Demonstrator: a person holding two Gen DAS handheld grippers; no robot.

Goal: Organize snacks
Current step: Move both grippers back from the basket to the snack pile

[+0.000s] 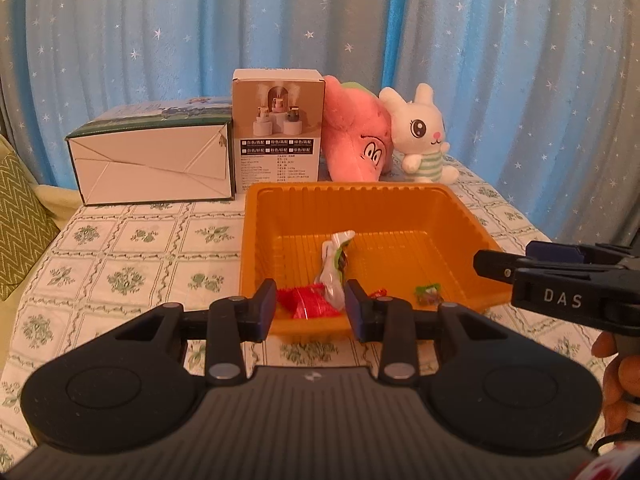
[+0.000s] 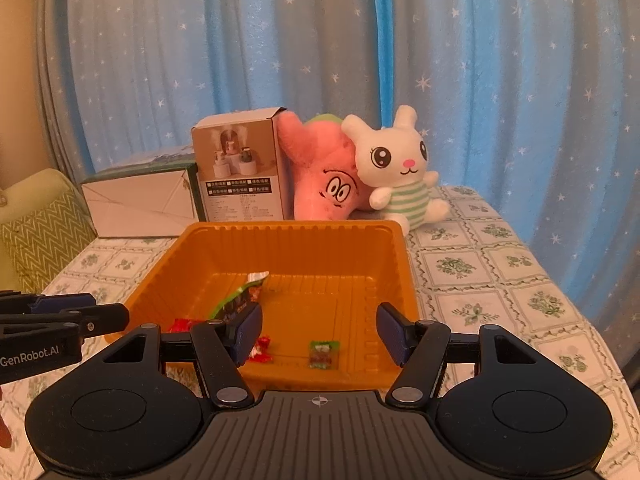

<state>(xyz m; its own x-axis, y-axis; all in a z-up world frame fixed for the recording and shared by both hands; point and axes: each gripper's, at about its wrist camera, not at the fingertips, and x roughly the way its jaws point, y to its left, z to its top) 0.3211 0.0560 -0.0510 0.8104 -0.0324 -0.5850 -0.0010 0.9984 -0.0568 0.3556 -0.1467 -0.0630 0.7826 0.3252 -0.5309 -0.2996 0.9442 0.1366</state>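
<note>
Left wrist view: your left gripper (image 1: 311, 304) and right gripper (image 2: 318, 330) hang with jaws released, empty, above the orange tray (image 1: 448, 216) on the counter; snacks (image 1: 334, 268) lie inside, beneath them.
</note>
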